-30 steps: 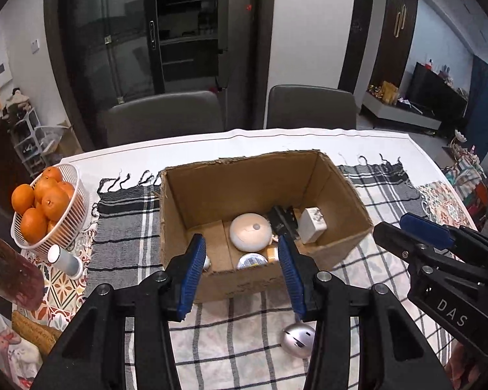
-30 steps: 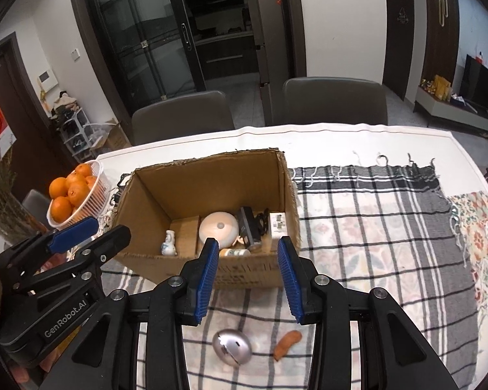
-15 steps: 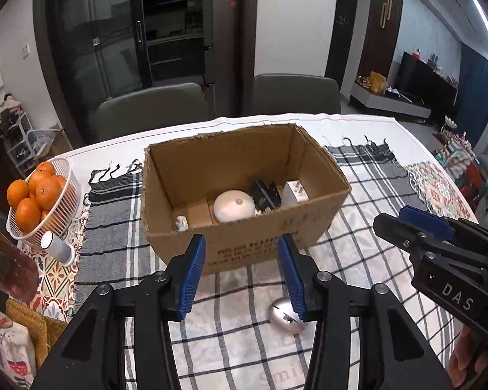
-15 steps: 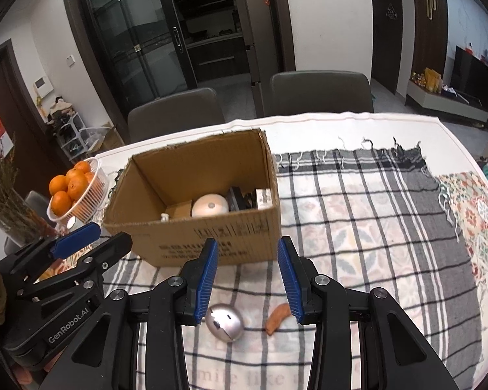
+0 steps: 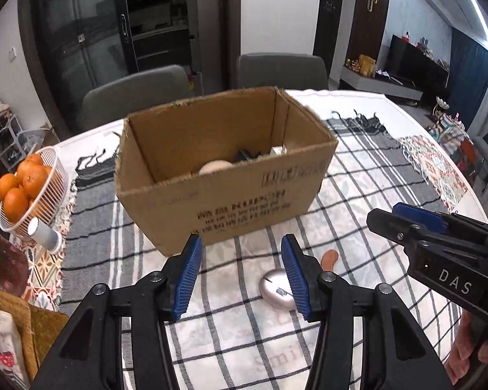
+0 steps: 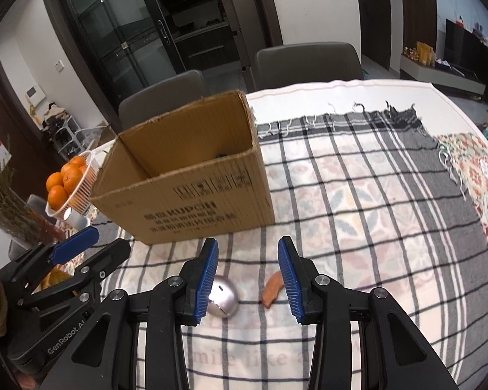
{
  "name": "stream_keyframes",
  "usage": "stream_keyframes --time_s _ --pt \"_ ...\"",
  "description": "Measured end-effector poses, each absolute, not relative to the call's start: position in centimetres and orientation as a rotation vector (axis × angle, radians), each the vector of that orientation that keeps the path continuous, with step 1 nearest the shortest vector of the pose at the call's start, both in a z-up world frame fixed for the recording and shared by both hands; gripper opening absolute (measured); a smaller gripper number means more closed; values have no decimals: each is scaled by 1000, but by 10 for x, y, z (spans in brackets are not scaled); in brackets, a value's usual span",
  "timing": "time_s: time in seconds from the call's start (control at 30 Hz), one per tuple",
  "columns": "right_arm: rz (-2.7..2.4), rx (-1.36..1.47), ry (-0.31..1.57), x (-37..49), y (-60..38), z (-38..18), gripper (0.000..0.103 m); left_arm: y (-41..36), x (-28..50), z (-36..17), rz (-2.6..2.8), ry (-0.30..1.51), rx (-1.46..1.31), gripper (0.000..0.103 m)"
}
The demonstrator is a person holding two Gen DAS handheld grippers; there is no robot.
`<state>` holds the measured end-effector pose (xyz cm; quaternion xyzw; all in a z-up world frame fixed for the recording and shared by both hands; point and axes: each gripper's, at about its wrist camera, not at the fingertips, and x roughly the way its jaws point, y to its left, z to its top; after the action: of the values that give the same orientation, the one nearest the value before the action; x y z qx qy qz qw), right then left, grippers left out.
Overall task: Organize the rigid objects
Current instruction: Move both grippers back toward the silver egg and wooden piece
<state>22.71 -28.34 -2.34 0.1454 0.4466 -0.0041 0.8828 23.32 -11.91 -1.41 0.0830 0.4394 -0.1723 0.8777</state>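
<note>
Your left gripper (image 5: 240, 276) and right gripper (image 6: 248, 276) both gape, holding nothing. The silver mouse (image 6: 223, 299) lies against your right gripper's left finger, the orange piece (image 6: 272, 289), perhaps a peel, by its right finger, the cardboard box (image 6: 192, 201) beyond the fingertips.

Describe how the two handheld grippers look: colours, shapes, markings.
Both are matte black, angular plastic frames with silver screws and ribbed blue pads on the fingers. The left gripper carries white "GenRobot.AI" lettering on its body; the right gripper is marked "DAS". No cables show.
</note>
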Motion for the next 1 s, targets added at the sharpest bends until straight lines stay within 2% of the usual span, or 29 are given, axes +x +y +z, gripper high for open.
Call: stream_keyframes --time_s 0.3,0.5,0.63,1.0 --pt "-13 326 985 222 -286 -51 40 -123 228 -43 -376 978 183 50" --pt "-15 356 1013 223 -291 -66 40 -132 224 -60 -409 1014 200 54" --pt "-7 380 1036 224 -294 -78 40 -139 222 -69 -440 1025 214 62" --pt "-4 426 1119 231 -296 -112 40 -155 218 -104 -509 1072 285 64"
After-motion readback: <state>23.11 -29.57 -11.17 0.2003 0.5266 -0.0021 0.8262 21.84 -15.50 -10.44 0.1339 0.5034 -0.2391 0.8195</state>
